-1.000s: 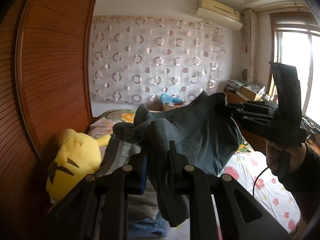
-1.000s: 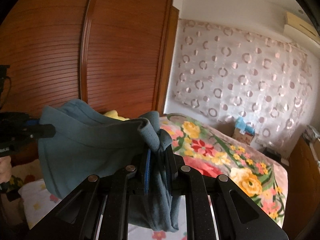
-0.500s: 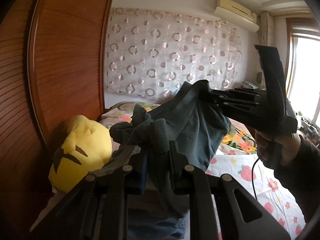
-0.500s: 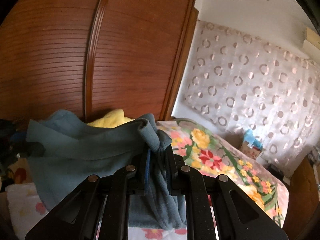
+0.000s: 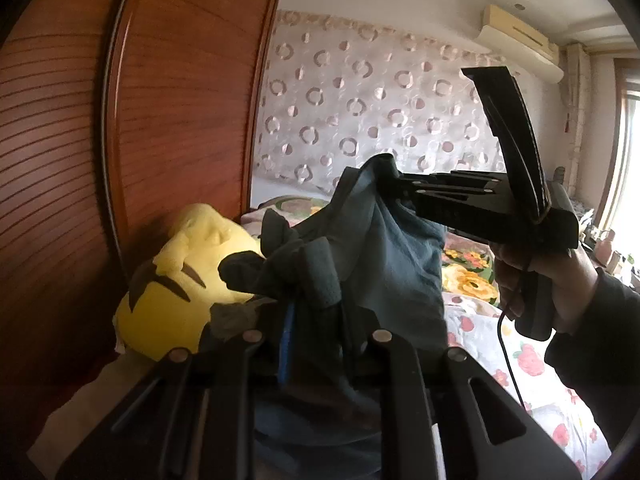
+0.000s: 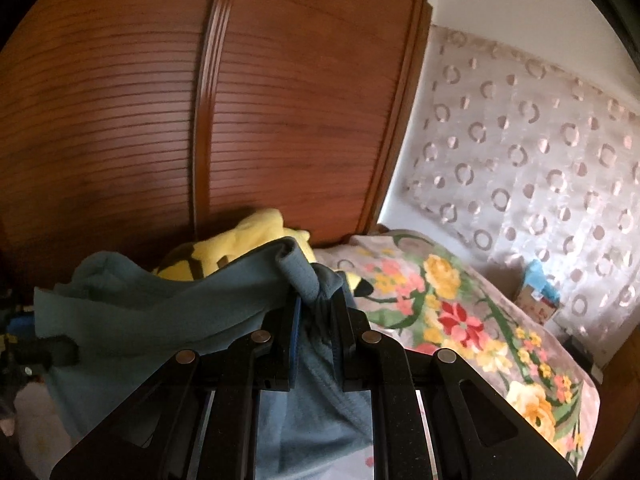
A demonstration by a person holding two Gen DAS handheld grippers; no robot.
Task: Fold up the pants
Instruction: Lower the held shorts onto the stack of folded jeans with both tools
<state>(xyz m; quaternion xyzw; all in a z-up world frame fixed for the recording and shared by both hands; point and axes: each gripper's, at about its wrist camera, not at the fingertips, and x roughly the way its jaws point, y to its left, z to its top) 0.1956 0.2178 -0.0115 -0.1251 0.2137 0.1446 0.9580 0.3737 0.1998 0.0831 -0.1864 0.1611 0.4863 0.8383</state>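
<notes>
The dark teal pants (image 5: 396,264) hang in the air between my two grippers, above the bed. My left gripper (image 5: 316,312) is shut on one bunched end of the pants. My right gripper (image 6: 316,312) is shut on the other end of the pants (image 6: 168,320); in the left wrist view it (image 5: 384,184) shows at the upper right, held by a hand. The cloth sags between the two grips and its lower part is hidden behind the gripper bodies.
A yellow plush toy (image 5: 180,292) lies against the wooden wardrobe (image 5: 160,120) at the left. A floral blanket (image 6: 460,312) covers the bed. A white strawberry-print sheet (image 5: 532,364) lies below at the right. A circle-pattern curtain (image 5: 360,112) hangs at the back.
Both grippers have swung left toward the wardrobe and plush toy with the pants still held. The right gripper now sits closer to the left one, so the cloth between them bunches more.
</notes>
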